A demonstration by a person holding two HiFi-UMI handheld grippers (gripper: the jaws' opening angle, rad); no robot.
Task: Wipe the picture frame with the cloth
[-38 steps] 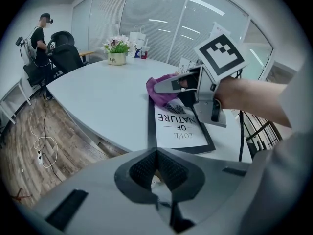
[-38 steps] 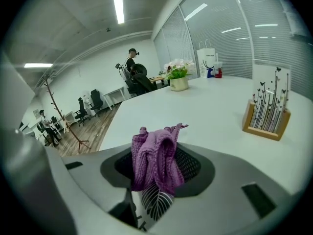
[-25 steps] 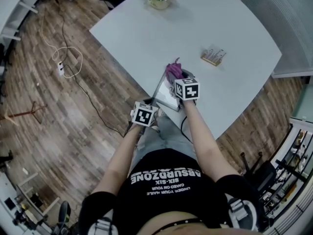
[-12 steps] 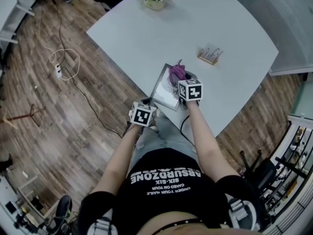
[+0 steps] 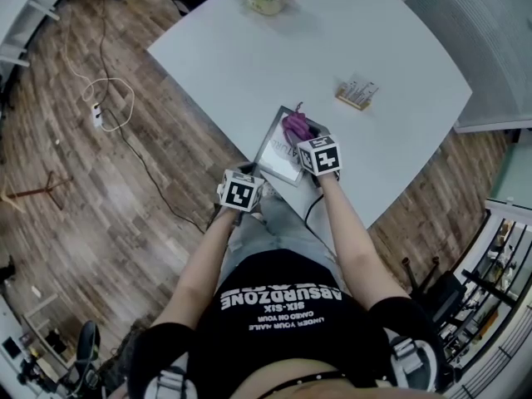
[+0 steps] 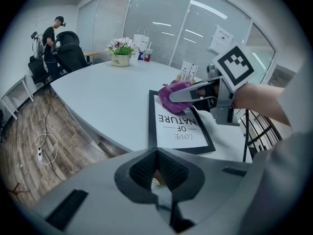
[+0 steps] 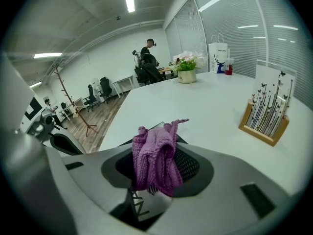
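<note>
Pinching the purple cloth [image 7: 155, 155], the right gripper [image 5: 302, 135] has slid back along the picture frame [image 5: 277, 161], mid-wipe; the left gripper [image 6: 157, 174] idles with its jaws pressed together.

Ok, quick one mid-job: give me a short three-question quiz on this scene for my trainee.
1. True or false: the black-rimmed picture frame stands upright.
2. Which hand-held gripper clamps the purple knitted cloth: A left, B right, C neither?
3. Fill in: the frame's print reads "LOVE OF ___".
Key: 1 false, it lies flat on the white table; 2 B, the right hand-held gripper; 3 NATURE.
</note>
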